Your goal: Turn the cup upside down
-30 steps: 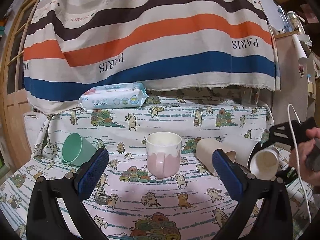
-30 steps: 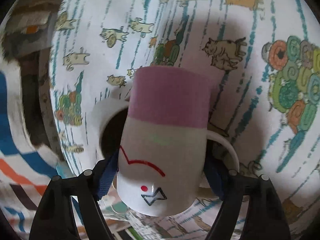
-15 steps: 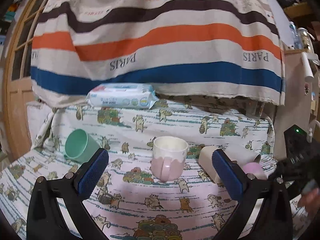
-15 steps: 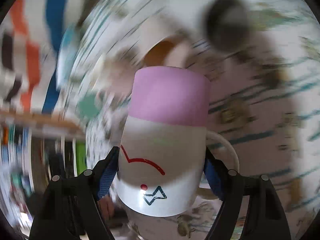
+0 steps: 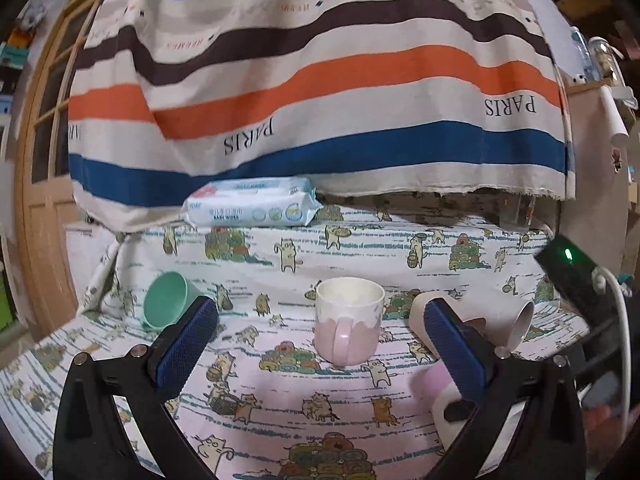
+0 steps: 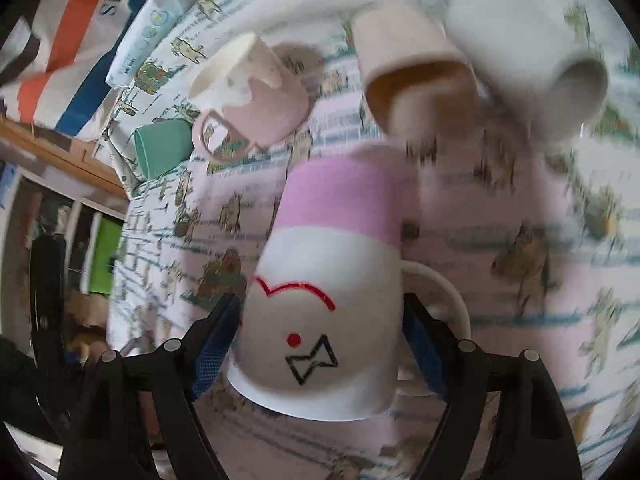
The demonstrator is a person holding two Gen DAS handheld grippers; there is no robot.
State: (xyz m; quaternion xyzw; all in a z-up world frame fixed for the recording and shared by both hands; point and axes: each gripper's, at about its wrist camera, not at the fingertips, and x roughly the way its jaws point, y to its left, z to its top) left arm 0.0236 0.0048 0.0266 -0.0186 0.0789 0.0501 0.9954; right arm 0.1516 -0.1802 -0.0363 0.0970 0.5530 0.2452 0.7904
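Jaws of the right gripper (image 6: 320,344) clamp the white-and-pink cup (image 6: 332,280) above the cat-print bench (image 6: 540,240), apparently mid-flip and not yet set down, while the left gripper (image 5: 320,332) hangs open and empty.

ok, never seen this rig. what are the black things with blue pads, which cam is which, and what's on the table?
No robot here: a person holds a two-finger gripper in each hand, and a fisheye camera on each looks out along its fingers. In the left view, the left gripper is open and holds nothing. In the right view, the right gripper is shut on a white and pink mug, its pink end away from the camera. On the cat-print cloth stands a pink mug upright. A green cup, a beige cup and a white cup lie on their sides. A wipes pack lies at the back.
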